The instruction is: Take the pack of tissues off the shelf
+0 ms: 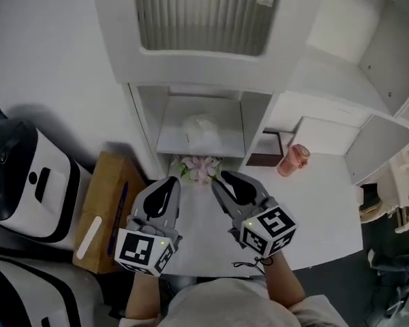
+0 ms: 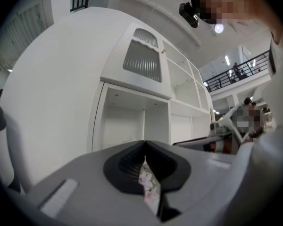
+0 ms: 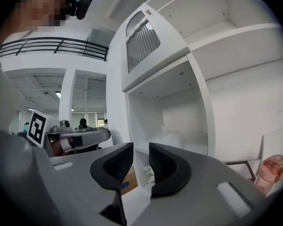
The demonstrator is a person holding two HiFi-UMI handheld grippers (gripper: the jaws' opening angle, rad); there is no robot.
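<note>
Pink-flowered tissues (image 2: 149, 185) (pinched) in left hand-held gripper (image 2: 145, 148)

You have two grippers in hand, the left gripper (image 1: 170, 182) and the right gripper (image 1: 222, 178), and each carries one marker cube, so two cubes. You have one flowered pack (image 1: 199, 169). Far ahead is one shelf unit (image 1: 259, 107) with one white bag (image 1: 203, 129) in it. On the right you can count one pink cup (image 1: 293, 160) and one dark frame (image 1: 266, 158). On the left there is one brown box (image 1: 105, 206) and two white machines, a far machine (image 1: 34, 182) and a near machine (image 1: 20, 295).
</note>
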